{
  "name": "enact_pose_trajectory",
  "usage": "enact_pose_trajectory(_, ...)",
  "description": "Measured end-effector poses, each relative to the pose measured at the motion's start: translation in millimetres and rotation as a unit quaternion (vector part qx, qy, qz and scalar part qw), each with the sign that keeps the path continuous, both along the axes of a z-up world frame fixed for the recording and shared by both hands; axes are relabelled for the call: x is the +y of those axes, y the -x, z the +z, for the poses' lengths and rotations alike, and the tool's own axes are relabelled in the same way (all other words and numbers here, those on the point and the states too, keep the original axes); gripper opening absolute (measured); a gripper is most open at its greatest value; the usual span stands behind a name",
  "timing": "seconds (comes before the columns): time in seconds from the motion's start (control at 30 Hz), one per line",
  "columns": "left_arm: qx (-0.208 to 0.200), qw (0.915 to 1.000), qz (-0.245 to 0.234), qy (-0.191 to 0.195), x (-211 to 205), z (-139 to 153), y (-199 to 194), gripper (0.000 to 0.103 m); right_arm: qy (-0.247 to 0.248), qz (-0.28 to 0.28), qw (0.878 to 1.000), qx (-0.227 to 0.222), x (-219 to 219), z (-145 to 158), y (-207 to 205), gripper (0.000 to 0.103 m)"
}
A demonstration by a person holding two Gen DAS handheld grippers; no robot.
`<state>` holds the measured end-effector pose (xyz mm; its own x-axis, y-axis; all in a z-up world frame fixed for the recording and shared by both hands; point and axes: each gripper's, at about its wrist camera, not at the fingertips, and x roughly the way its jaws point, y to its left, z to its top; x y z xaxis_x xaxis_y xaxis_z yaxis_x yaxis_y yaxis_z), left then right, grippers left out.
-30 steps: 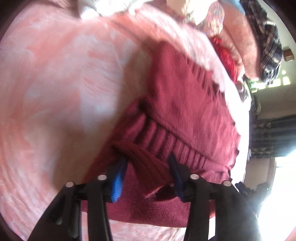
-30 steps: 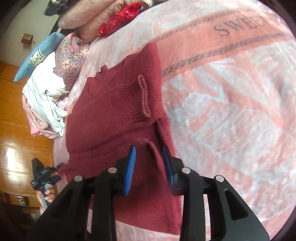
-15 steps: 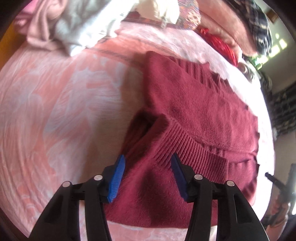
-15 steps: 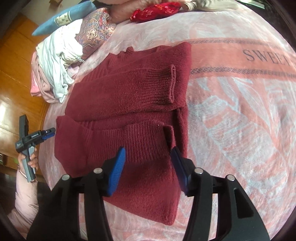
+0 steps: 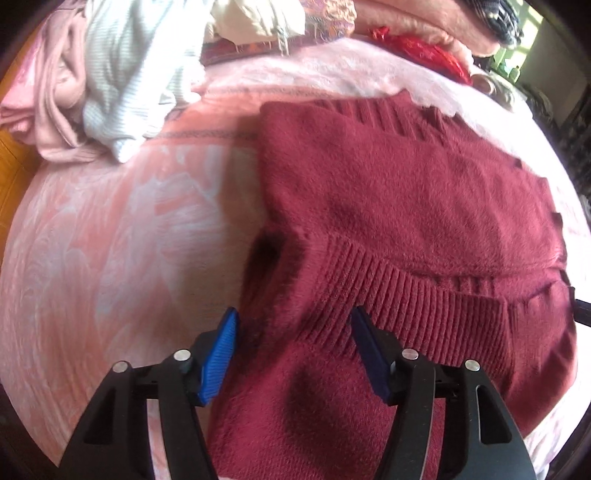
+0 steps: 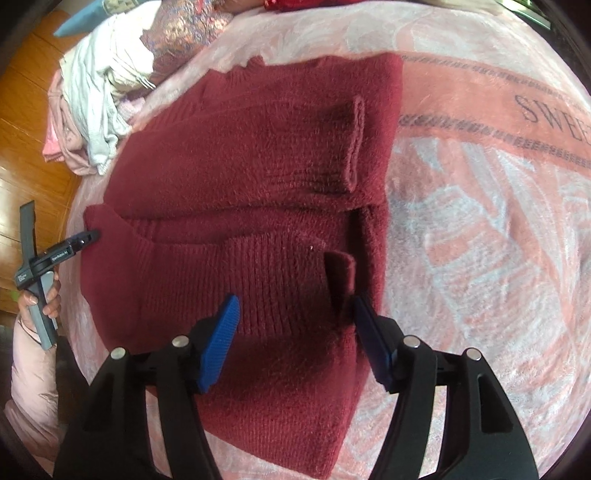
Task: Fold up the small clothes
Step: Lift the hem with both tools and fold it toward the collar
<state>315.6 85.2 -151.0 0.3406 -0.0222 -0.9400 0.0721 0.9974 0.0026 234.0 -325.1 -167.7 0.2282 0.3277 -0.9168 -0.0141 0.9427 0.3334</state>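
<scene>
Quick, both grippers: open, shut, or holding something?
Left gripper: open, jaws have just been opening, over the red sweater, gripping nothing.
Right gripper: open, jaws have just been opening, sweater below, not gripped.

A dark red, fuzzy knit sweater (image 5: 406,206) with ribbed bands lay on a pink blanket (image 5: 122,236) patterned with pale white leaf shapes. The blanket (image 6: 491,229) also carried a salmon stripe edged with dark dashed lines and dark lettering. At its far edge sat a heap of clothes (image 5: 110,81) in white, cream and pale pink, beside a paisley cushion (image 6: 177,33) in mauve tones and a bright red cloth (image 5: 424,48). A light blue item (image 6: 79,20) showed above orange-brown wooden flooring (image 6: 26,122). Both tools were black with blue pads (image 5: 218,354). A pale pink sleeve (image 6: 26,376) showed at the edge.
</scene>
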Motion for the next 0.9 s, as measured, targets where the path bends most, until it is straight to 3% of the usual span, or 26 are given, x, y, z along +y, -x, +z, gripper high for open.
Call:
enact_pose_trajectory(0.13,0.006,0.9998,0.002,-0.017,-6,-13,-2,0.060,0.014,0.008,1.000,0.009,7,-12,2,0.060)
enact_pose_trajectory(0.2,0.004,0.9999,0.001,-0.015,-8,-15,0,0.050,0.026,0.012,1.000,0.002,8,-11,4,0.041)
enact_pose_trajectory(0.27,0.001,0.9999,0.004,-0.012,-9,-13,3,0.031,0.010,0.015,1.000,0.000,6,-10,6,0.015)
enact_pose_trajectory(0.33,-0.002,0.9999,0.006,-0.014,-10,-11,6,0.014,0.003,0.019,1.000,-0.005,5,-7,9,0.012)
enact_pose_trajectory(0.37,-0.005,0.9999,0.007,-0.010,-9,-10,9,0.011,0.001,0.021,1.000,-0.011,5,-4,12,0.010)
enact_pose_trajectory(0.63,-0.041,0.9971,0.028,0.057,10,16,39,0.009,-0.050,0.006,0.997,-0.059,-6,23,40,0.009)
enact_pose_trajectory(0.9,-0.098,0.9893,0.051,0.094,27,58,46,0.009,-0.056,0.006,0.992,-0.116,-8,66,47,0.009)
